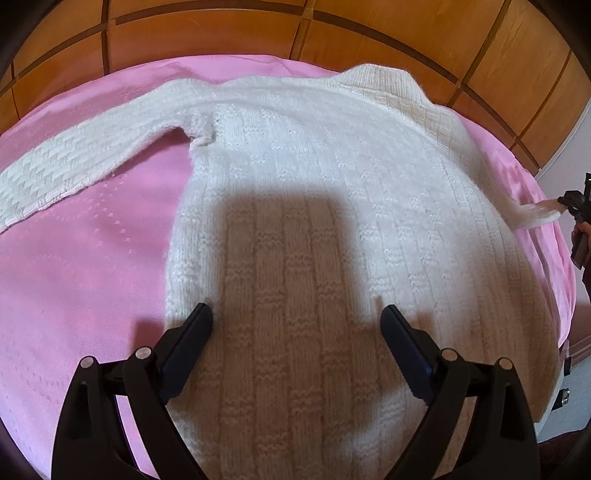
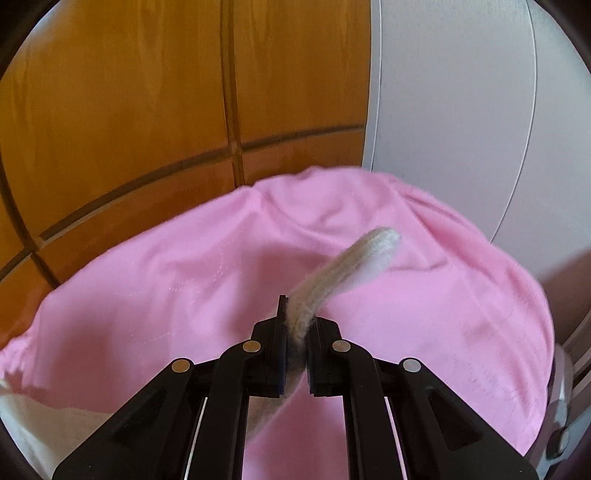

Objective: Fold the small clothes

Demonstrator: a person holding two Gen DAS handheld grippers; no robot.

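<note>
A white knitted sweater point(image 1: 332, 177) lies flat on a pink sheet point(image 1: 81, 258), collar toward the far wooden headboard. Its left sleeve point(image 1: 92, 155) stretches out to the left. My left gripper point(image 1: 297, 317) is open and hovers just above the sweater's lower body, casting a shadow on it. My right gripper point(image 2: 297, 317) is shut on the cuff of the right sleeve point(image 2: 347, 262), holding it up above the sheet. It also shows at the right edge of the left wrist view point(image 1: 569, 206), with the sleeve end point(image 1: 532, 214) pulled out to the right.
A wooden panelled headboard point(image 1: 258, 33) runs along the far side of the bed. A white wall point(image 2: 461, 110) stands at the right, past the bed's corner. The sheet point(image 2: 166, 295) is wrinkled near that corner.
</note>
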